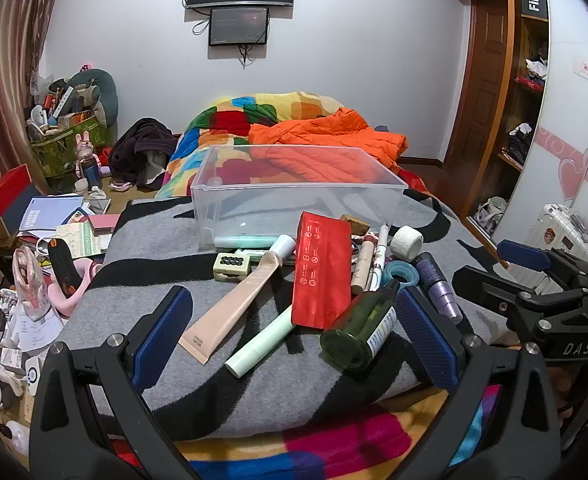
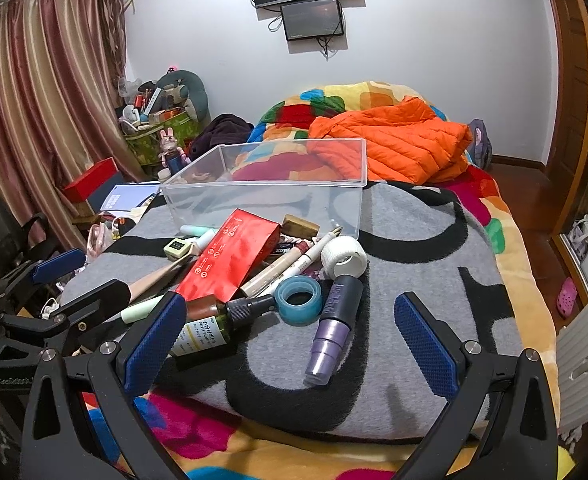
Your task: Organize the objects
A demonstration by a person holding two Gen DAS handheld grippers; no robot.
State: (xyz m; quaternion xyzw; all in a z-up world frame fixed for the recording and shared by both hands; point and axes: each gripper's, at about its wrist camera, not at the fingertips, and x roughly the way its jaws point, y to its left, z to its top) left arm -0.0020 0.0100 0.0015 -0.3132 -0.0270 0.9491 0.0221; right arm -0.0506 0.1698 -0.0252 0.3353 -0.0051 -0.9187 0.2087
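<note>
Toiletries lie heaped on a grey-and-black blanket (image 1: 254, 392) spread over a bed, just in front of a clear bin (image 1: 298, 196): red pouch (image 1: 322, 276), green bottle (image 1: 364, 330), purple tube (image 2: 334, 330). Left gripper (image 1: 294, 332) and right gripper (image 2: 290, 344) both hover spread wide, grasping nothing. Bare blanket stretches right of the heap toward the bed's edge.

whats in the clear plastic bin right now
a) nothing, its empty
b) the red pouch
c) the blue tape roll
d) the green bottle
a: the clear plastic bin shows only its bare bottom, while the red pouch, green bottle and blue tape roll all lie on the grey blanket in front of it.
</note>
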